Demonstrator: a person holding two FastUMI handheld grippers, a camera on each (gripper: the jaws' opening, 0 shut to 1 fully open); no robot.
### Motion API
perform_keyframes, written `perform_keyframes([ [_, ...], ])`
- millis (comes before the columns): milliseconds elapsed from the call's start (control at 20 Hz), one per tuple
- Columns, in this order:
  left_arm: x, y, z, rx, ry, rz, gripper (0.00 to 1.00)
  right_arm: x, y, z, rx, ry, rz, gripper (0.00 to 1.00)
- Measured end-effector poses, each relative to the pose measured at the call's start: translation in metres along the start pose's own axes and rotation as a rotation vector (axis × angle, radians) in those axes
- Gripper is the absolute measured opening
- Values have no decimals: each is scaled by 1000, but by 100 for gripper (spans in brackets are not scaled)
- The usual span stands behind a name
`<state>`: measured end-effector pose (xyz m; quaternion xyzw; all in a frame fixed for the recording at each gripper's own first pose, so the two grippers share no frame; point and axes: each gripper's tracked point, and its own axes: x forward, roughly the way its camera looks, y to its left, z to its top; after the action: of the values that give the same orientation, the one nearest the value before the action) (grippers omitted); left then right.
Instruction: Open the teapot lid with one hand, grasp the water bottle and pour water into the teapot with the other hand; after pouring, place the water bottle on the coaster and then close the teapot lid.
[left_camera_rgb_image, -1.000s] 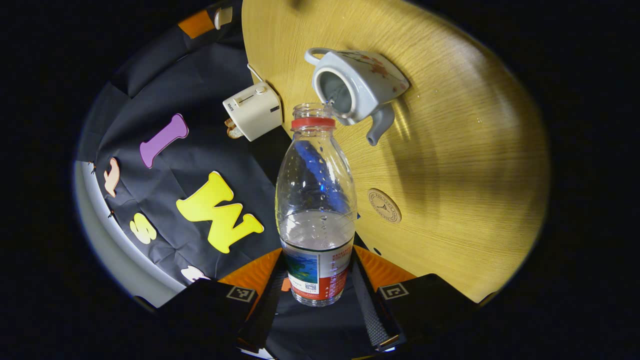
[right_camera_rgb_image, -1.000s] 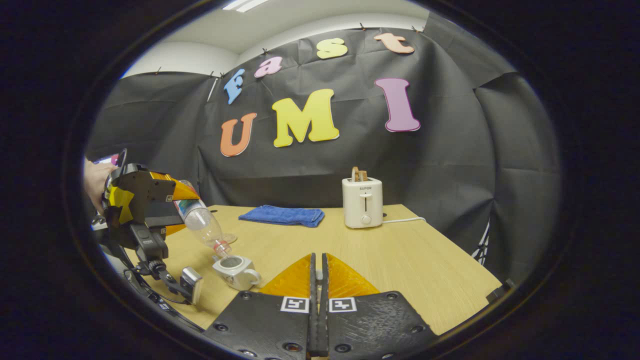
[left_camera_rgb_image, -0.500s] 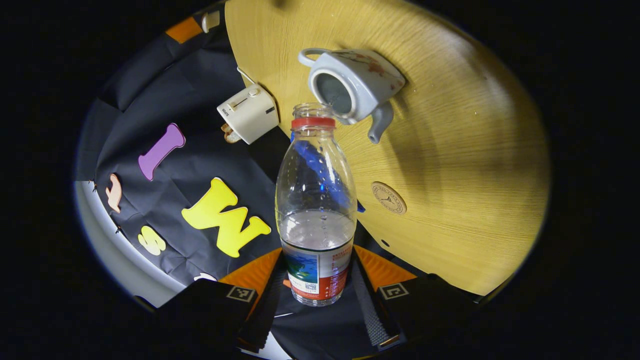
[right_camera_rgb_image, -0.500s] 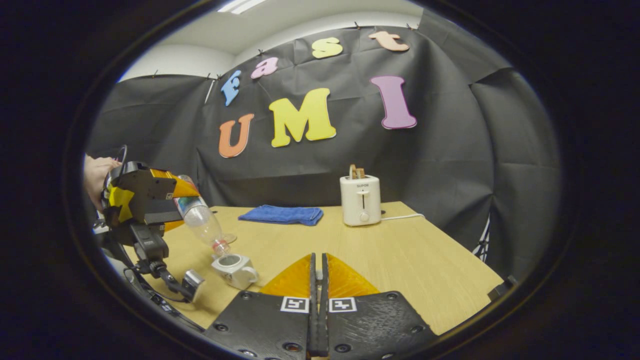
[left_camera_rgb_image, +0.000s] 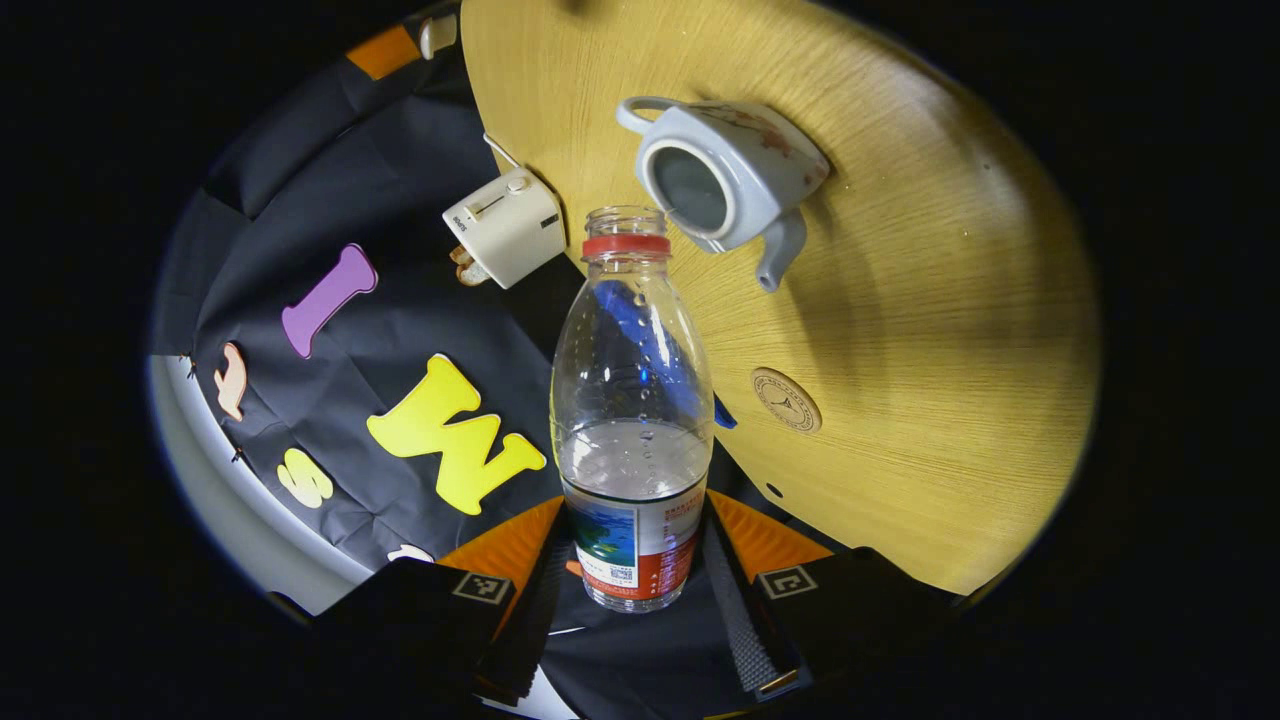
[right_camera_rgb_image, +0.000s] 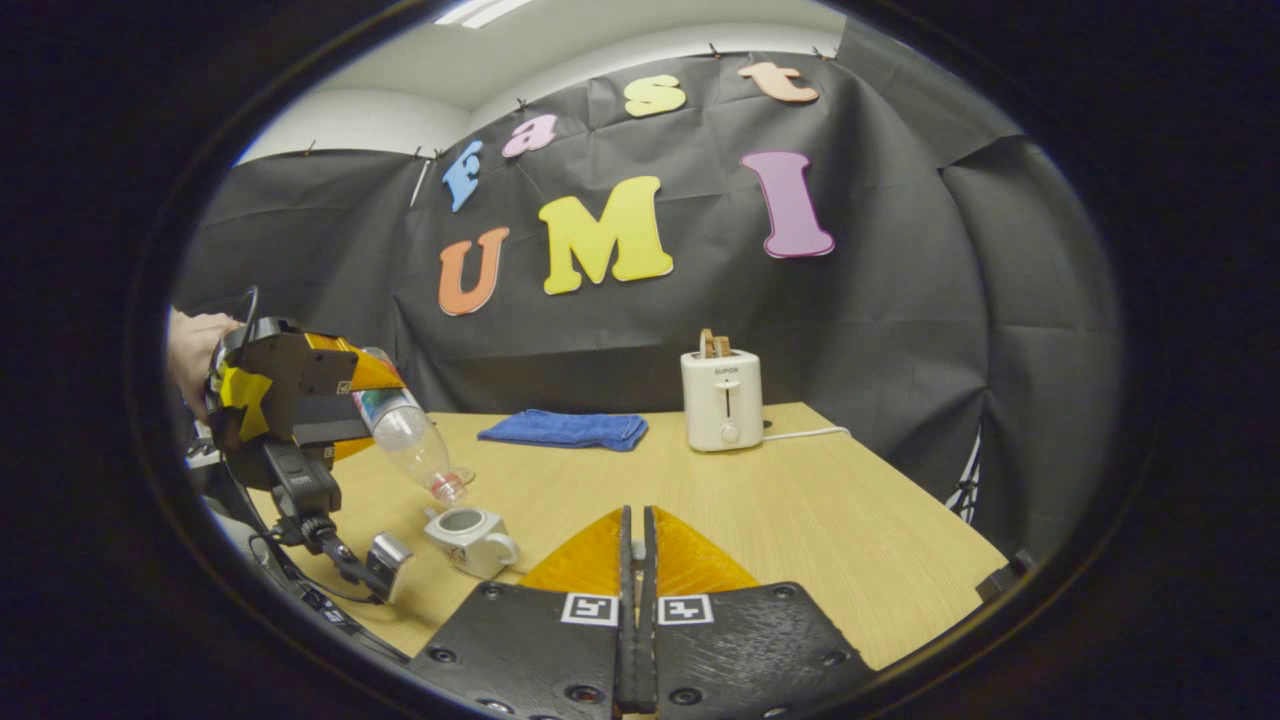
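Worktop (left_camera_rgb_image: 900, 330) runs ahead of the left tool, with the pot, coaster and toaster on it. Toaster (right_camera_rgb_image: 721, 400) sits far ahead of the right tool, and a blue cloth (right_camera_rgb_image: 565, 429) lies to its left.

Left tool (left_camera_rgb_image: 635, 575) clamps the bottle (left_camera_rgb_image: 632, 400) low on its label, 1 finger on each side. In the right gripper view the bottle (right_camera_rgb_image: 412, 440) slopes mouth-down from the left tool (right_camera_rgb_image: 300, 395), a hand (right_camera_rgb_image: 195, 345) behind it. It has no cap, and water sits near the label end. Its mouth hangs just above and beside the pot's opening, not touching. No stream visible.

Pot (left_camera_rgb_image: 725, 185) stands just past the bottle mouth, lid off, spout pointing back toward the tool. In the right gripper view the pot (right_camera_rgb_image: 470, 540) sits ahead-left of the right tool.

Right tool (right_camera_rgb_image: 636, 590) has its fingers pressed together. The lid can't be seen between them; can't tell whether it is held.

Coaster (left_camera_rgb_image: 786, 400) lies bare, right of the bottle and nearer the left tool than the pot.

Step judged: pour ending or paused. Next move needs the bottle tipped upright, carried right and back, and set base-down centred on the coaster. Then the lid goes on.
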<state>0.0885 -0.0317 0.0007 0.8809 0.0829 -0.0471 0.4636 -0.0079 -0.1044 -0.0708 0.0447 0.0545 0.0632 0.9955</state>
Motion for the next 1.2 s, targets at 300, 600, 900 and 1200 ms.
perform_keyframes([
  [300, 1, -24, 14, -263, -74, 4, 73, -3, 3, 5, -12, -5, -11, 2],
  [600, -6, -82, 3, -895, -83, -181, 74, -4, 15, 11, -39, -3, -17, 2],
  [900, -19, -109, -12, -1845, -54, -285, 75, 2, 36, 15, -46, -4, -1, 0],
  [1200, -9, -95, -17, -2205, -90, -228, 75, 6, 62, 20, -71, -13, 30, 0],
])
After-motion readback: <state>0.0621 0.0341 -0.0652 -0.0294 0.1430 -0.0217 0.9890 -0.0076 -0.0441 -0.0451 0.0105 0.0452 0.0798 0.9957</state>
